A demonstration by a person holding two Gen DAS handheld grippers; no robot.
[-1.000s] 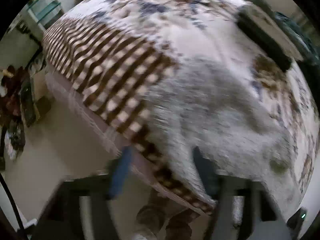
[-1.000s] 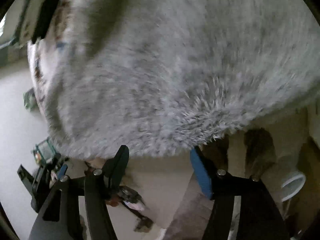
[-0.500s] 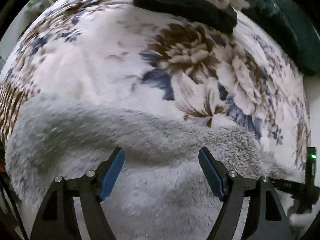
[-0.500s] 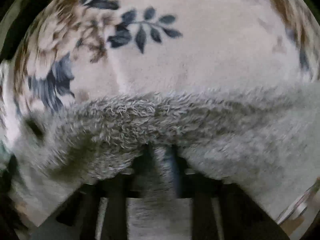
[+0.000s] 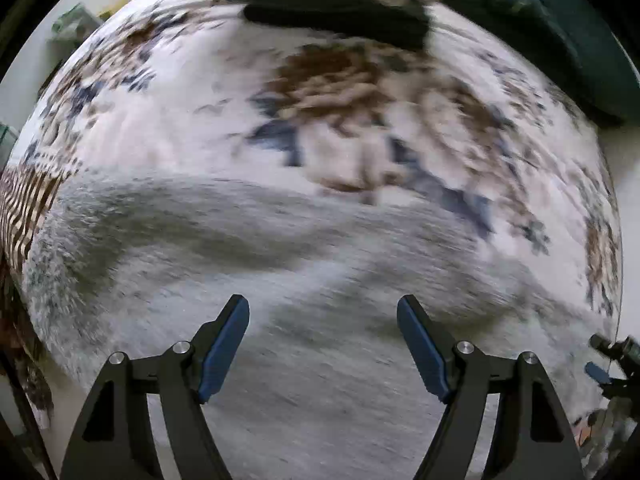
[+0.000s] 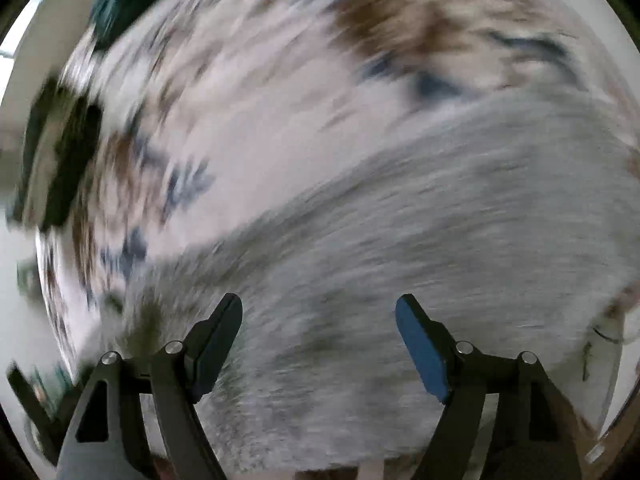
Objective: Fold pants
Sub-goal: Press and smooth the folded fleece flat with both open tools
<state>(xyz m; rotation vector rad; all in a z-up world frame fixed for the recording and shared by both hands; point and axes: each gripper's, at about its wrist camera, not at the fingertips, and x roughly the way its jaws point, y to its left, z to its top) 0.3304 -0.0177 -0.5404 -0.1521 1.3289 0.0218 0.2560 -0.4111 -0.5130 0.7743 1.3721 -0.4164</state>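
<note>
The grey fleecy pants (image 5: 280, 280) lie spread on a bed with a floral blanket (image 5: 200, 128). They also fill the lower right of the right wrist view (image 6: 440, 240). My left gripper (image 5: 323, 312) is open and empty just above the grey fabric. My right gripper (image 6: 319, 312) is open and empty over the pants near their edge. The other gripper shows at the right edge of the left wrist view (image 5: 612, 356). Both views are blurred by motion.
A dark folded item (image 5: 336, 16) and a dark green cloth (image 5: 560, 40) lie at the far side of the bed. A brown checked cover (image 5: 24, 208) hangs at the bed's left edge. The dark item also appears at the left in the right wrist view (image 6: 64, 160).
My right gripper was shut on the pants half a second ago and is open now. Both grippers moved from the bed edge to over the pants.
</note>
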